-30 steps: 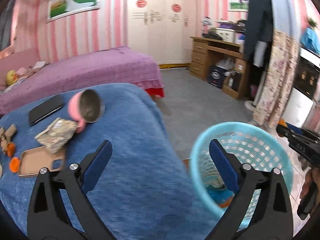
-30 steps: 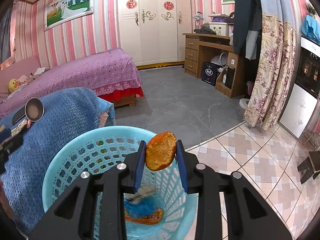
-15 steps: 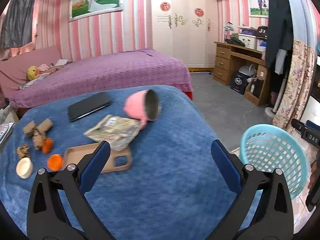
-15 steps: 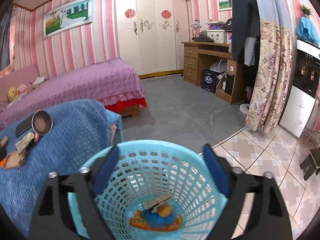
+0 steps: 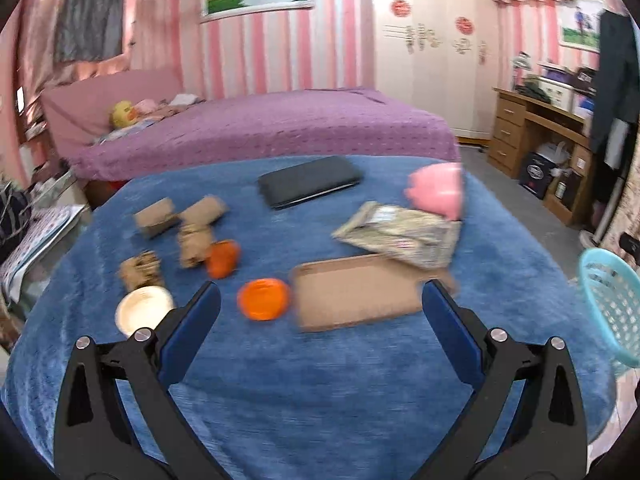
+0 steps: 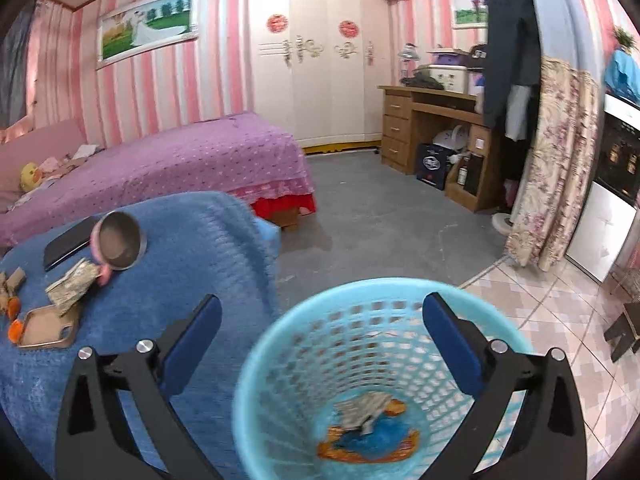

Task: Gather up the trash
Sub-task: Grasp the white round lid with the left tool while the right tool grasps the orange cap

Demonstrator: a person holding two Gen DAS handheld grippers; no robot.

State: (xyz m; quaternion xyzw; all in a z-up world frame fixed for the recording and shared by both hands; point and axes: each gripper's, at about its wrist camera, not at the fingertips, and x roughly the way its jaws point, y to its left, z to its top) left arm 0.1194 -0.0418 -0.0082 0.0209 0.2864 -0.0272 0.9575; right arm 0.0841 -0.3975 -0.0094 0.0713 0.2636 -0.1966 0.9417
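Blue-blanketed bench [image 5: 320,392] carries the trash: brown tray [image 5: 356,296], crumpled wrapper [image 5: 400,232], black case [image 5: 310,186], pink cup [image 5: 436,192], cardboard rolls [image 5: 180,216], two orange peels [image 5: 263,298], white lid [image 5: 142,314]. Blue basket [image 6: 280,340] stands on the floor just beside the bench, with wrappers and peel [image 6: 368,428] at its bottom. Left tongs [image 5: 320,312] are wide apart, empty, above the bench near the orange peel; right tongs [image 6: 320,340] are wide apart, empty, above the basket.
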